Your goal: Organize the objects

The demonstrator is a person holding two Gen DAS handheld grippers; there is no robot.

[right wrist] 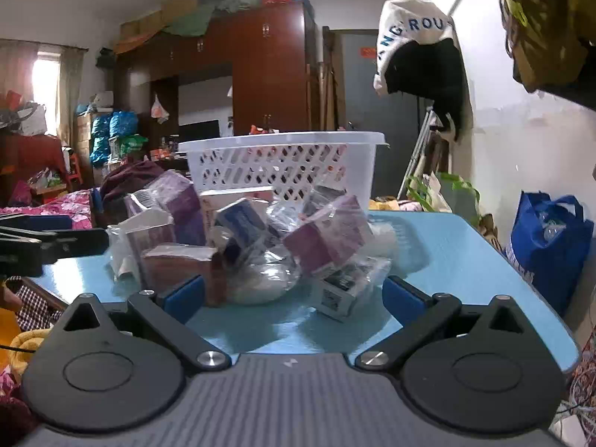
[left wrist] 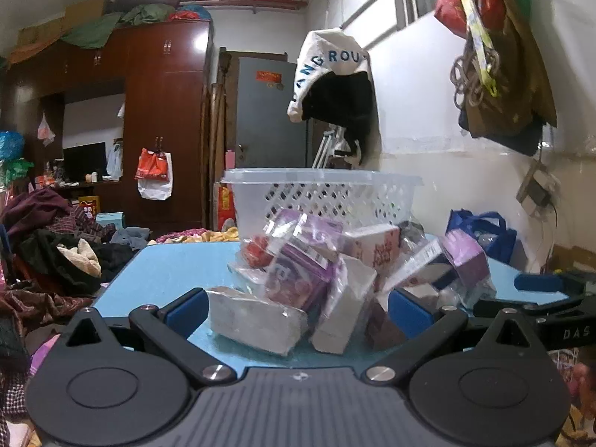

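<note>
- Left gripper (left wrist: 296,307): blue-padded jaws spread wide, nothing clamped; a grey plastic-wrapped block (left wrist: 257,318) lies on the table between them, near the left pad.
- Right gripper (right wrist: 292,292): jaws likewise wide apart, gripping nothing; a small white barcoded box in clear wrap (right wrist: 341,290) sits just ahead.
- Heap of purple, pink and white bagged boxes (right wrist: 253,234): piled mid-table on the light blue tabletop (right wrist: 447,253).
- White perforated plastic basket (right wrist: 287,164): upright directly behind the heap.
</note>
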